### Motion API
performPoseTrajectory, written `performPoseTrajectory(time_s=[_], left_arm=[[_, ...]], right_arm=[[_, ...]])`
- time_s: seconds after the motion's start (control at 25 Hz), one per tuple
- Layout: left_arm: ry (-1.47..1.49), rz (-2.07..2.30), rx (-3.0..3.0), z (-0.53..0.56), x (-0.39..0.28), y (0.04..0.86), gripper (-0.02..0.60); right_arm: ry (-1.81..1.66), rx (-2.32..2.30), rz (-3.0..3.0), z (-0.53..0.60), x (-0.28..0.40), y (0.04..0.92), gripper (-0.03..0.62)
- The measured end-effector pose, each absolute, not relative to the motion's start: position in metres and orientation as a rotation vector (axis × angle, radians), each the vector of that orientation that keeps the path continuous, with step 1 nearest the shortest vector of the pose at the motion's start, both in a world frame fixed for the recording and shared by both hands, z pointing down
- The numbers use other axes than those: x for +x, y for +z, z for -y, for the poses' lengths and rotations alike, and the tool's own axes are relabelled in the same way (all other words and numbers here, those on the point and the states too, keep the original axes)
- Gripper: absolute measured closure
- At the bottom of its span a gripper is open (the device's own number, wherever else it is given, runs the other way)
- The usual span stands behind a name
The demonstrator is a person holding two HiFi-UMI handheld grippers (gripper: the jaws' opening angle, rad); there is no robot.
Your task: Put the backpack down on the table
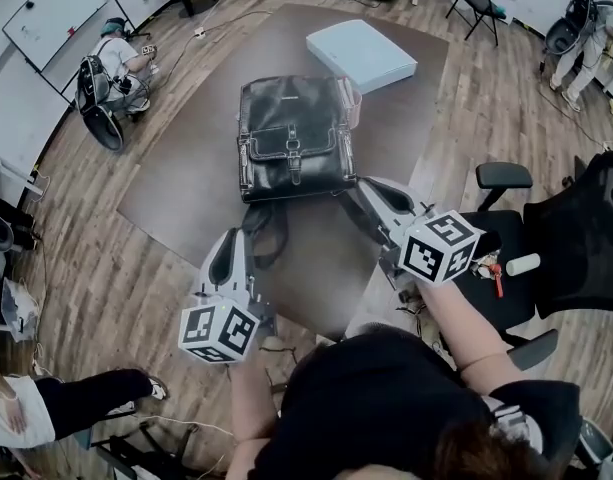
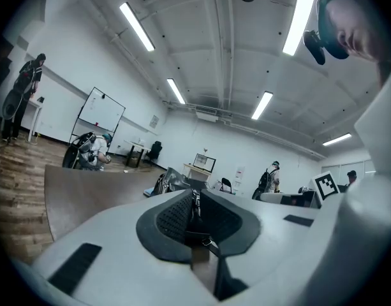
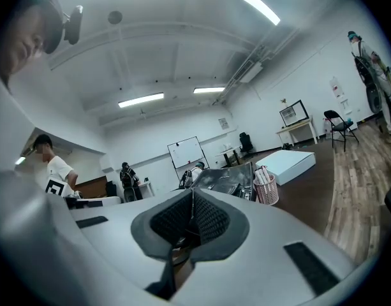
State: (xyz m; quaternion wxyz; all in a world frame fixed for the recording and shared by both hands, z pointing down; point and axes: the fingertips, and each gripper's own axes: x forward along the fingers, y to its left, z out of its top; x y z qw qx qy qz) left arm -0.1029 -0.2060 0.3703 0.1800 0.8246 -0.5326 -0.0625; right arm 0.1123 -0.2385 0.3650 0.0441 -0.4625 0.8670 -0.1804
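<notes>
**Backpack at rest on the table**

The black backpack [image 1: 291, 138] lies flat on the brown table [image 1: 186, 183], near a white box [image 1: 361, 53]. Left gripper [image 1: 236, 248] and right gripper [image 1: 364, 196] are each closed on a dark strap [image 1: 271, 230] at its near edge.

The black leather backpack [image 1: 294, 138] lies flat on the brown table [image 1: 186, 178], its buckled front flap facing up and its shoulder straps [image 1: 271, 230] trailing toward the near edge.
</notes>
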Motion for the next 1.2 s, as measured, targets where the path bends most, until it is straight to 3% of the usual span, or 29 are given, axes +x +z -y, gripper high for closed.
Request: performPoseTrajectory(time_s=[0.52, 1.2], left_arm=[[0.020, 1.439, 2.253, 0.171, -0.113, 0.425, 0.532], [0.057, 1.365, 2.226, 0.148, -0.111, 0.442, 0.532]], right_arm=[[-0.656, -1.424, -2.688, 0.206, 0.089, 0.395, 0.577], [-0.720, -1.468, -2.704, 0.193, 0.088, 0.412, 0.577]])
